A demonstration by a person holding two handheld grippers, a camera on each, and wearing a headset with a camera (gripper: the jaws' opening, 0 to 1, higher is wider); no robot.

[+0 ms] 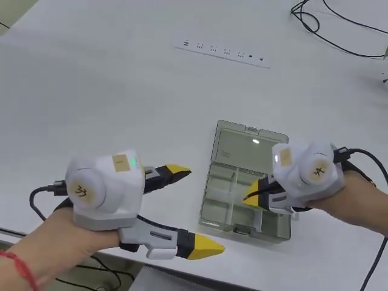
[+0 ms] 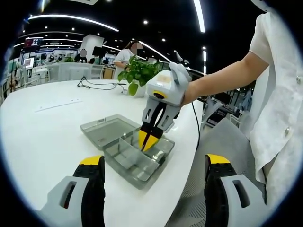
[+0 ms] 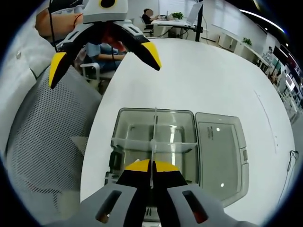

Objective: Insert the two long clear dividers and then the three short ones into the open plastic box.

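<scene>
The plastic box [image 1: 210, 193] lies open on the white table [image 1: 121, 91], near its front edge. Its lid [image 1: 251, 142] is folded flat on the far side.

In the right gripper view, the right tongs [image 3: 151, 166] are pressed narrow on the top edge of a clear divider [image 3: 155, 127]. This divider stands upright in the tray and runs from the tongs to the far wall. The end that is gripped is hidden between the yellow tips. A second divider [image 3: 175, 145] crosses it from wall to wall. I cannot tell which of the two is long and which is short. I also cannot tell if the held one sits fully down in its slots, because the plastic is transparent and the edges are faint.

In the head view, the body of the right tongs covers the right part of the tray, and the dividers there are only pale lines.

The left tongs [image 1: 191, 208] are wide apart and hold nothing. They are to the left of the box, well apart from it, above the table edge.

A power strip [image 1: 221, 51] lies farther back on the table. Black cables [image 1: 339, 30] are cut off at the top right corner.
</scene>
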